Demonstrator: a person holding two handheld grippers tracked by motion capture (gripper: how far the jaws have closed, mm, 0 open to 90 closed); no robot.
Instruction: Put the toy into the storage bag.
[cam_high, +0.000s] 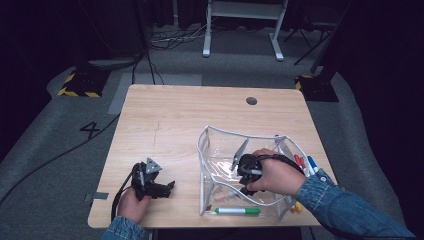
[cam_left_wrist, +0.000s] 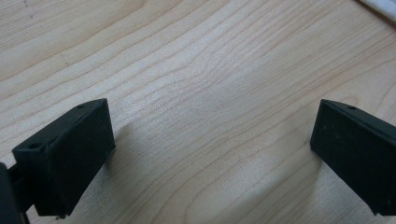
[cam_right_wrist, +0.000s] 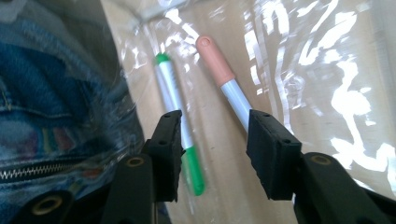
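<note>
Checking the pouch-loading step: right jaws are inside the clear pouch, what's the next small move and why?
Probably lift the right gripper out of the clear pouch: its jaws stand apart with nothing pressed between them, and the pink-capped marker lies loose on the pouch floor, so it looks released.

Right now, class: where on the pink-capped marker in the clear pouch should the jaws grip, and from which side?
Grip the pink-capped marker on its pale barrel just below the cap, from above through the pouch's open top, jaws across the barrel since it lies flat.

Two markers lie beyond the right gripper's jaws: one green-capped marker (cam_right_wrist: 180, 126) and one pink-capped marker (cam_right_wrist: 224, 77). One clear pouch (cam_high: 220, 145) surrounds those jaws.
</note>
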